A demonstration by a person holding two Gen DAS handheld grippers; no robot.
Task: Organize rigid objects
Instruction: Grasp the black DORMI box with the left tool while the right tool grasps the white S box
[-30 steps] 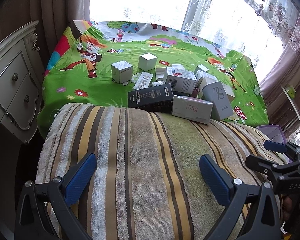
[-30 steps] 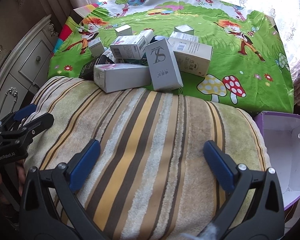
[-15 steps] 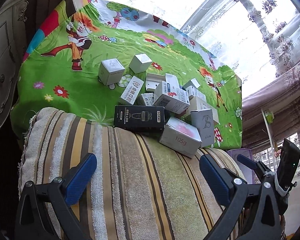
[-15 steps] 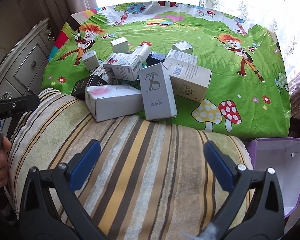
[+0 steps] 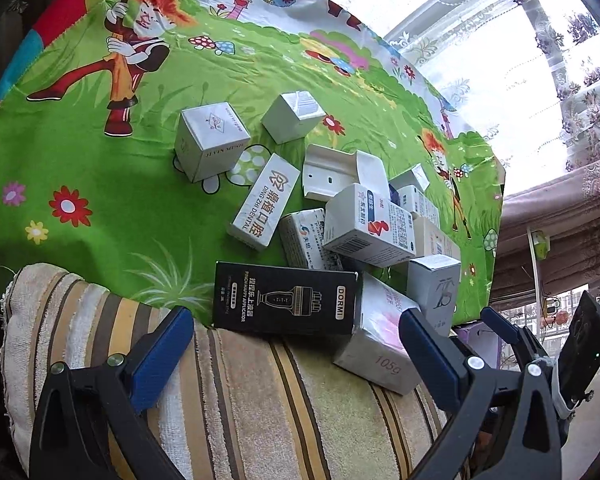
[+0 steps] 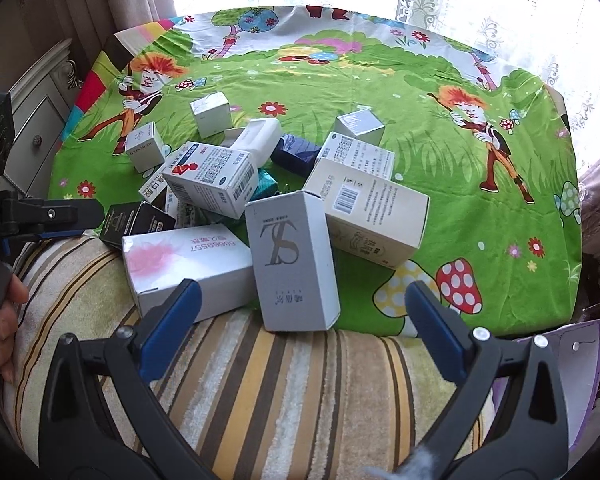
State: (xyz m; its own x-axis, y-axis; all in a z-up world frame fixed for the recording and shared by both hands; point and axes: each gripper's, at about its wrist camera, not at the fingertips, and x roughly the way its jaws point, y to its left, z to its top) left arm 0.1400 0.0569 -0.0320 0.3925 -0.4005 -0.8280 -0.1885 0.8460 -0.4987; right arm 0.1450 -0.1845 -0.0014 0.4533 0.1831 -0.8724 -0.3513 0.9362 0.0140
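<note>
I am bringing both grippers, left gripper (image 5: 296,344) and right gripper (image 6: 300,312), closer with jaws wide and empty, so the boxes (image 6: 292,256) piled at the striped towel (image 6: 284,384) edge are nearing reach.

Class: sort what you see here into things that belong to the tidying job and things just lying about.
Job: black box, pink-printed box, grey box, small cube box, purple bin.
Lying about: striped towel, cartoon cloth, drawers, curtains.
</note>
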